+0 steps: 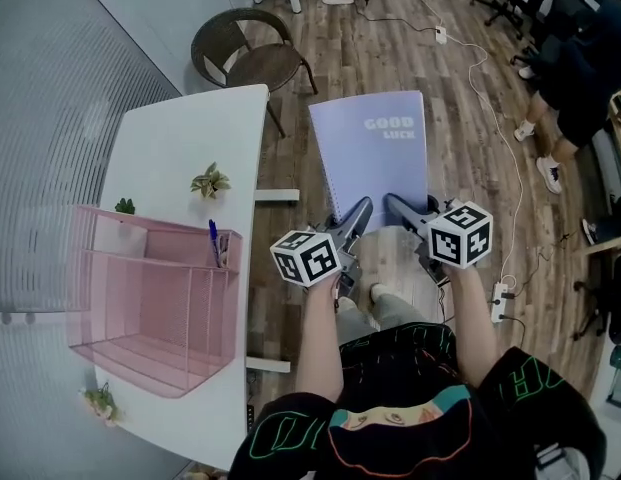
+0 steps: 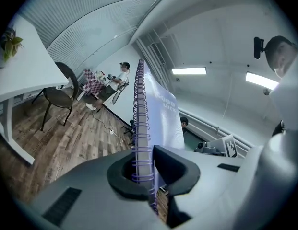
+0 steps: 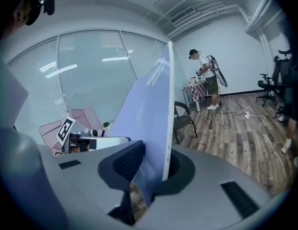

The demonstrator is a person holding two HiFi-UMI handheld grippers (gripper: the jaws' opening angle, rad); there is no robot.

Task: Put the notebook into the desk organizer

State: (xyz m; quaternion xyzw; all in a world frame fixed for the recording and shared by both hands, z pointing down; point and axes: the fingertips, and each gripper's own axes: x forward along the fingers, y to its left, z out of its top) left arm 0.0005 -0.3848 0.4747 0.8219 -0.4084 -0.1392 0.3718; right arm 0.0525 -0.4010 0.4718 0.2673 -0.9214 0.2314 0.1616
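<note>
Lilac spiral-bound notebook (image 1: 375, 153), smooth cover, held out over the wood-plank floor (image 1: 390, 38), clear of the white tabletop (image 1: 180, 138). Left gripper (image 1: 358, 211) clamped on its wire-coil side, right gripper (image 1: 398, 206) clamped on the plain edge. Pink wire-mesh desk organizer (image 1: 150, 298) stands along the tabletop's edge by the ribbed glass wall (image 1: 40, 118).

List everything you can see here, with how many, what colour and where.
spiral notebook: one, lilac, held above the floor beside the desk
desk organizer: one, pink mesh, on the desk
pen: one, blue, in the organizer
potted plants: three, green, on the desk
desk: one, white, at left
chair: one, brown, beyond the desk
power strip: one, white, on the floor at right
left hand-held gripper: one, grey, shut on the notebook's spiral edge
right hand-held gripper: one, grey, shut on the notebook's near edge
</note>
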